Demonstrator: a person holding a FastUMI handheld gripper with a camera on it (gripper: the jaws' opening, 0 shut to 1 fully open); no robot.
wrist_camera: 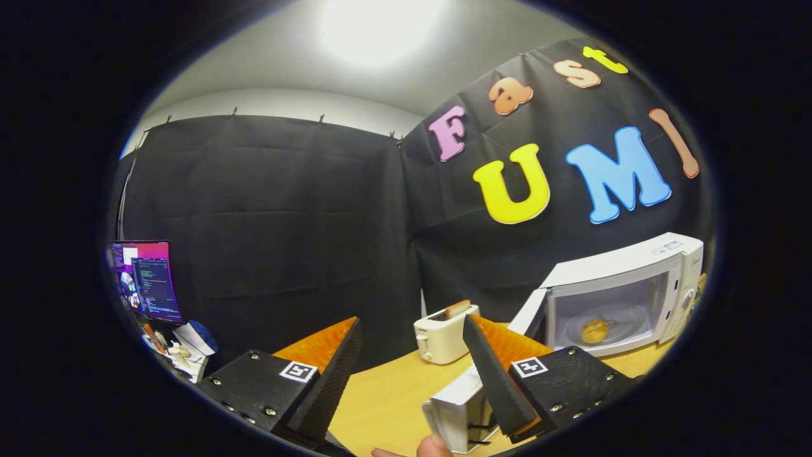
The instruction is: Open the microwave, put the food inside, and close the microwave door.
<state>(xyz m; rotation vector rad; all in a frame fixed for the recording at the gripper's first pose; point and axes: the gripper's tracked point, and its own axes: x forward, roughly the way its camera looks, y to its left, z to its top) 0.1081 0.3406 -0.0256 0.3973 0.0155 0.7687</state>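
The hand-held gripper [412, 346] sits nearest, its two fingers spread wide apart with nothing between them but bare wooden surface [387, 400]. Far off to the left of the left finger, a lit monitor [144, 279] stands against the black cloth wall, with a clutter of small items [187, 346] below it. Just ahead, between the fingers, a white toaster [444, 333] stands on the surface with a slice of toast [458, 308] sticking up from its slot. Close against the right finger's inner side is a white box-like object [453, 416]; I cannot tell what it is, and a fingertip [434, 446] shows just beneath it. Beyond the right finger stands the white microwave [625, 289], its door [530, 311] swung open to the left, and the food, a round bun [595, 331], rests on the plate [609, 324] inside the cavity.
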